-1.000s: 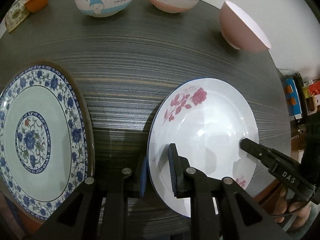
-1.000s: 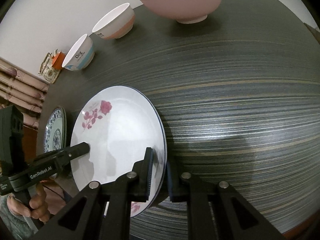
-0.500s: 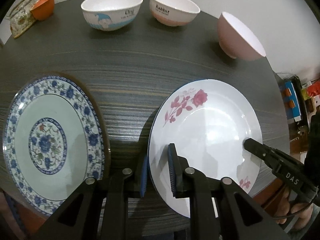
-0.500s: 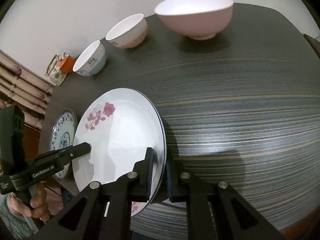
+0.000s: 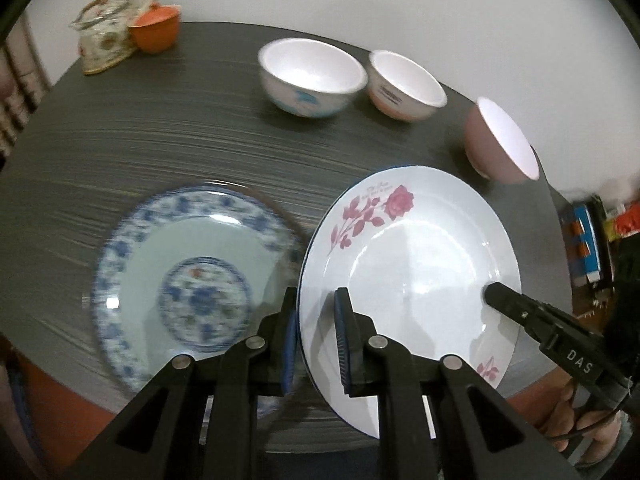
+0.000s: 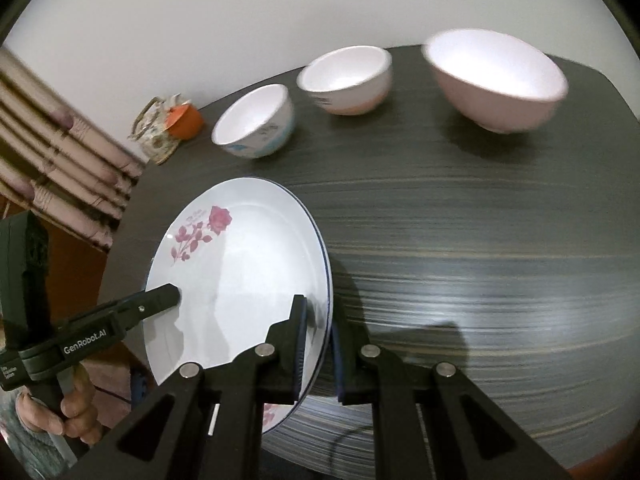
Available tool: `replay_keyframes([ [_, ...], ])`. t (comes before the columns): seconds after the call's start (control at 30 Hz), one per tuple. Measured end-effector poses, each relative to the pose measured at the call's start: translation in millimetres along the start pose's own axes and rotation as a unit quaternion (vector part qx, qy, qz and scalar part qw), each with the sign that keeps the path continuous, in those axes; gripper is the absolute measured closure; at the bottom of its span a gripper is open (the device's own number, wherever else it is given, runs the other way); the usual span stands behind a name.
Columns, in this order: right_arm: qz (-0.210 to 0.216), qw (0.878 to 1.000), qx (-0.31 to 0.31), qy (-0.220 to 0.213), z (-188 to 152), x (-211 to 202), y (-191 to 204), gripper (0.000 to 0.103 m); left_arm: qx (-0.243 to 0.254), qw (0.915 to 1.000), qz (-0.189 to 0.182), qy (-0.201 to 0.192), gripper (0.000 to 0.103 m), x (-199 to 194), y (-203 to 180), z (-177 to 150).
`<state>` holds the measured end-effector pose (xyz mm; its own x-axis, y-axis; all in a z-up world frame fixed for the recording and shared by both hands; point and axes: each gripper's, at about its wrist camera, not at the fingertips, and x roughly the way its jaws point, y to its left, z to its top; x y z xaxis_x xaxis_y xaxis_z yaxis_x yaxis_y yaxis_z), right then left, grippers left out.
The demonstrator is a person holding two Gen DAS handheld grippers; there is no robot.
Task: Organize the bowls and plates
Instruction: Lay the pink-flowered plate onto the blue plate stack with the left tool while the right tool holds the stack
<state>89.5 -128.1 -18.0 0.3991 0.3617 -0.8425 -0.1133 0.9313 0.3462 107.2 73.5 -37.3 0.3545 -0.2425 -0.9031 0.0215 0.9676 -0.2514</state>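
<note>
Nearest the front edge of the tabletop (image 5: 200, 152), the left gripper (image 5: 316, 336) and right gripper (image 6: 318, 340) each clamp opposite rims of the rose plate (image 5: 408, 264), held tilted above the surface beside the blue-patterned plate (image 5: 192, 276) lying flat. Stacking looks barely begun: no plate is on another, and along the far edge the blue-print bowl (image 5: 310, 76), pink-banded bowl (image 5: 406, 84) and pink bowl (image 5: 500, 144) stand separate, un-nested

Matte black left gripper (image 5: 316, 344) and right gripper (image 6: 320, 354), blue-edged ribbed fingers (image 5: 343, 344), silver pivot screws, white "DAS" and "GenRobot.AI" lettering, thin black cable, bare-skinned hands.
</note>
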Motion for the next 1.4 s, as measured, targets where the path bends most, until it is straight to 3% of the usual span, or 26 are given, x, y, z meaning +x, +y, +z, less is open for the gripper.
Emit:
replay_keyframes([
  [0.33, 0.019, 0.999, -0.036, 0.03, 10.1, 47.0, 69.8, 0.092, -0.071, 0.997, 0.023, -0.021, 0.089, -25.9, 79.9, -2.8],
  [0.6, 0.019, 0.997, -0.047, 0.06, 0.6, 81.0, 93.2, 0.092, -0.12, 0.9922, 0.03, -0.014, 0.089, -15.2, 128.8, -14.4],
  [1.4, -0.003, 0.997, -0.026, 0.076, -9.7, 101.0, 95.4, 0.088, -0.141, 0.9894, 0.026, -0.018, 0.088, -3.0, 151.5, -16.1],
])
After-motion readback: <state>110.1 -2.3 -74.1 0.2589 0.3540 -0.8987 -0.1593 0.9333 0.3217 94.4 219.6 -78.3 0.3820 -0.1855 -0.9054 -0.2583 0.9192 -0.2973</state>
